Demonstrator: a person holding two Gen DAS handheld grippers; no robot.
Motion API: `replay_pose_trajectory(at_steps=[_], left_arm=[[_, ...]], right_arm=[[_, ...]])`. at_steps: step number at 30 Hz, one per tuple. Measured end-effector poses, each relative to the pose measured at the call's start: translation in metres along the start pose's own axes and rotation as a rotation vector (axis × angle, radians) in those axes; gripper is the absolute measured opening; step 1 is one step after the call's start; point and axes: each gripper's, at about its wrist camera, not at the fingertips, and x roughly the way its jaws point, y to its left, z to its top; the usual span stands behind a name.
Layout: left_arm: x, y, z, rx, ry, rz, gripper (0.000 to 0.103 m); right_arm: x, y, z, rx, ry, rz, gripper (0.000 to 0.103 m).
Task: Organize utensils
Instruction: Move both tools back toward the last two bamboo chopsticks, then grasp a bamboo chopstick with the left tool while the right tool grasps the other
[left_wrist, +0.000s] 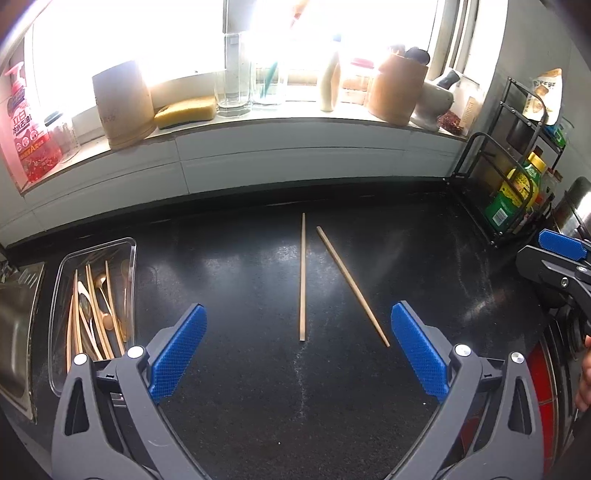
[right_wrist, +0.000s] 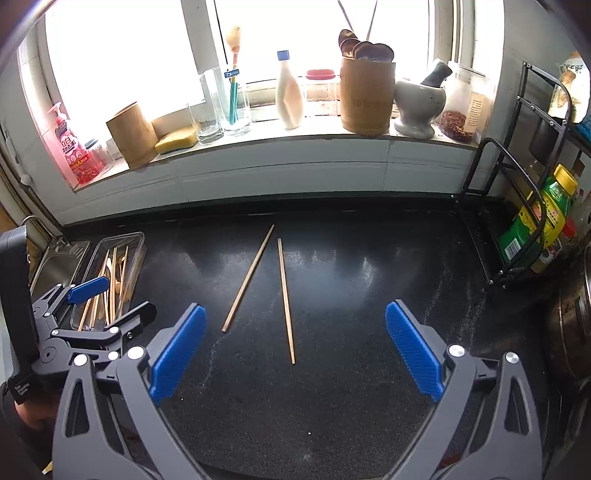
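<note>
Two loose wooden chopsticks lie on the black counter, one straight and one slanted; in the right wrist view they appear as a slanted stick and a straight stick. A clear plastic tray at the left holds several wooden chopsticks and spoons. My left gripper is open, its fingers either side of the sticks' near ends and above them. My right gripper is open too, just short of the sticks. Each gripper shows in the other's view: the left gripper and the right gripper.
A steel sink borders the tray on the left. The windowsill carries bamboo holders, jars, a sponge, a mortar and a pink bottle. A black wire rack with bottles and a pot stands at the right.
</note>
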Motion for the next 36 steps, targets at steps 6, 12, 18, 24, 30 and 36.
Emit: replay_pose_trajectory(at_steps=[6,12,18,24,30,36], left_arm=[[0.02,0.012,0.008,-0.01,0.01,0.029,0.098],[0.063,0.017,0.014,0.007,0.046,0.035,0.098],[0.129,0.006,0.021,0.099,0.093,0.028,0.097],[0.187,0.019,0.02,0.081,0.159,0.0,0.086],[0.231,0.028,0.025,0.05,0.21,-0.018,0.083],[0.249,0.02,0.029,0.098,0.195,-0.026,0.064]], right_arm=[[0.025,0.004,0.008,-0.025,0.023,0.017,0.095],[0.065,0.005,0.015,-0.071,0.06,0.017,0.095],[0.125,-0.002,0.01,-0.108,0.103,0.04,0.095],[0.187,-0.012,0.0,-0.129,0.167,0.042,0.091],[0.23,-0.007,-0.019,-0.206,0.176,0.06,0.091],[0.258,0.011,-0.032,-0.277,0.181,0.093,0.074]])
